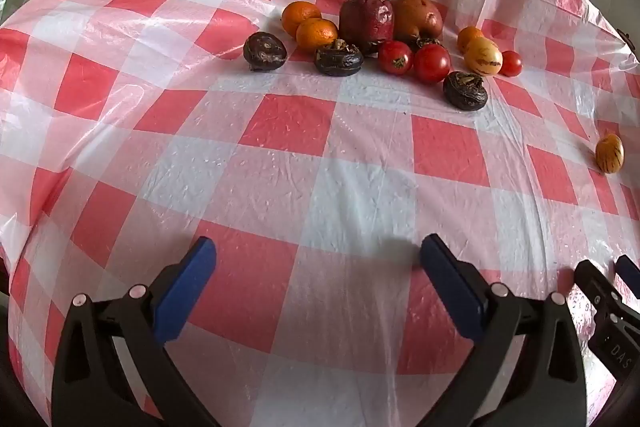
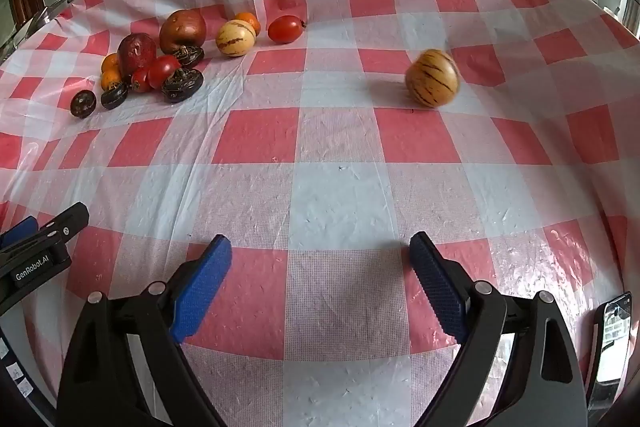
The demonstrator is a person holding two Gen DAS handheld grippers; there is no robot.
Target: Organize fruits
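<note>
A striped yellow melon [image 2: 432, 78] is seen lying alone on the checked tablecloth [image 2: 340, 195], well apart from and to the right of the heap of fruit [image 2: 160, 63], and it appears blurred, so it may be rolling. The heap is made up of oranges [image 1: 308, 25], tomatoes [image 1: 414, 61], dark wrinkled fruits [image 1: 338, 58], two large reddish fruits [image 1: 366, 21] and a second striped melon [image 1: 483, 55]. The stray melon is judged to be smooth, round and fairly light, likely to slip or roll away if nudged; it would best be taken across its widest middle, with the pads set on opposite sides. The tomatoes and wrinkled fruits are judged soft and easily bruised. The right gripper [image 2: 320, 279] is held over bare cloth, nearer the camera than the stray melon, its jaws spread wide with nothing between them. The left gripper [image 1: 318, 283] is likewise held wide and empty, nearer the camera than the heap.
</note>
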